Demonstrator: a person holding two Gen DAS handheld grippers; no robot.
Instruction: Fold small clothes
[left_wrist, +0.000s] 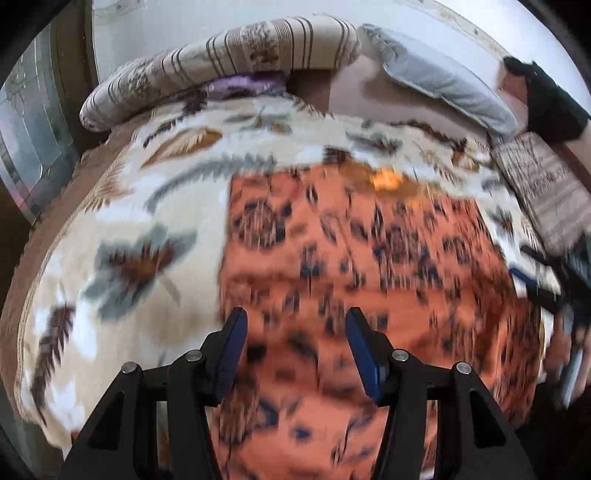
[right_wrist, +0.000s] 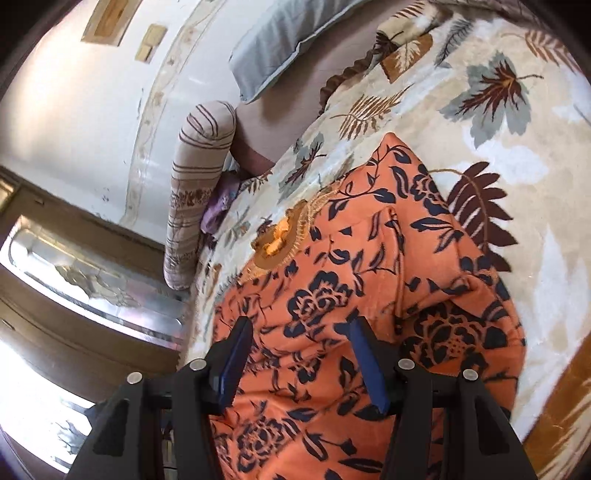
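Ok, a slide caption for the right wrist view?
Open right tongs poised over an orange floral garment spread on a leaf-print blanket.

Cloth nearly everywhere, with hard plastic and metal on the tools

We see the orange garment (right_wrist: 332, 295) as thin matt woven cloth printed with dark flowers, gold embroidery at its neckline; under it the leaf-print blanket (right_wrist: 517, 122) looks plush and fuzzy. At 12 o'clock in the left wrist view the striped bolster (left_wrist: 221, 59) and the grey pillow (left_wrist: 443, 85) are smooth matt fabric. The fingers (right_wrist: 369, 365) are matt black plastic with blue pads and shiny metal pins. The wall (right_wrist: 74, 110) is glossy painted.
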